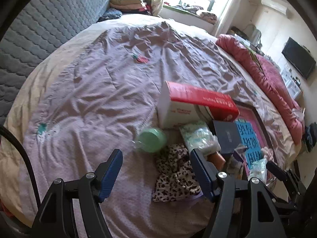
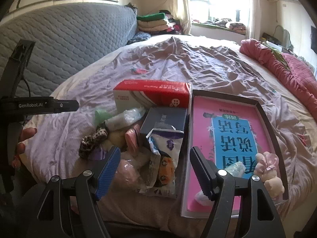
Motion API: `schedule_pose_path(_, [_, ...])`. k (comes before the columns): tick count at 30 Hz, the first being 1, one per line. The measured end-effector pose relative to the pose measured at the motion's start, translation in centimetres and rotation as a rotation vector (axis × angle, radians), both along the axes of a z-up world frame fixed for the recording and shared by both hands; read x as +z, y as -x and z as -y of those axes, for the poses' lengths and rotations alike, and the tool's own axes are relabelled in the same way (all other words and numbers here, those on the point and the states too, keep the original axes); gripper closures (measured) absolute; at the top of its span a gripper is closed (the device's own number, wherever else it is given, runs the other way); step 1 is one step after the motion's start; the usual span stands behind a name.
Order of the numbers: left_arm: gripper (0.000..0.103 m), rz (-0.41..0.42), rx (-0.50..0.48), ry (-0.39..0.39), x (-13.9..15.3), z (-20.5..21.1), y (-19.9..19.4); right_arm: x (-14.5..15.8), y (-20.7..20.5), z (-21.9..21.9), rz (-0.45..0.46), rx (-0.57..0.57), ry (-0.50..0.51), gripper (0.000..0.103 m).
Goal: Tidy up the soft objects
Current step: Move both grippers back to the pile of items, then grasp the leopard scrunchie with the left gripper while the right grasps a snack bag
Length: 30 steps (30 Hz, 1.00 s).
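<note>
Here, crumpled lilac quilt (image 1: 103,83), glossy red box (image 2: 152,95), leopard-print cloth (image 1: 174,178).

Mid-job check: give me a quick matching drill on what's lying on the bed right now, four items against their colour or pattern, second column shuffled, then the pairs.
Column one:
1. long carton
2. scrunchie
3. round tub
4. shallow tray

Column two:
A. leopard print
B. pale green
C. pink inside, with a blue printed panel
D. red top, white sides

Pairs: 1-D, 2-A, 3-B, 4-C.

Both sets of jaws stand open with nothing between them.
</note>
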State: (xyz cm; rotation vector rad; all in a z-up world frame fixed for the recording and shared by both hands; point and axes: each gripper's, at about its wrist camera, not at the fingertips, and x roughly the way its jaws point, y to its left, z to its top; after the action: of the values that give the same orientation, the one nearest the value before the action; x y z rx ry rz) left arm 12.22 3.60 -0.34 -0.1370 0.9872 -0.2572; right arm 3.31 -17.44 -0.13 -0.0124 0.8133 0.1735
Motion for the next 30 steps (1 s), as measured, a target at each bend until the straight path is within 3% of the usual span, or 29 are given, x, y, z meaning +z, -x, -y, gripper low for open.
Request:
schedule_pose_path(7, [0.033,-0.036,-0.052,-0.017,-1.2,1.4,0.0,-1.4,-1.2,0.0,-0.025,0.005,-0.013,0.029])
schedule_pose_path(12, [0.033,-0.067,-0.099,0.023,-1.8,2.3,0.1,-2.3,-2.3,0.0,-0.049,0.002,-0.018,0.029])
schedule_pose_path(17, [0.033,-0.067,-0.120,-0.017,-2.2,3.2,0.3,-3.3,-3.2,-0.2,-0.071,0.003,0.001,0.038])
schedule_pose_path(30, [0.033,-0.123,-0.117,0.016,-3.6,2.7,-0.3,-5.2,-4.6,-0.5,-0.093,-0.014,0.057,0.052])
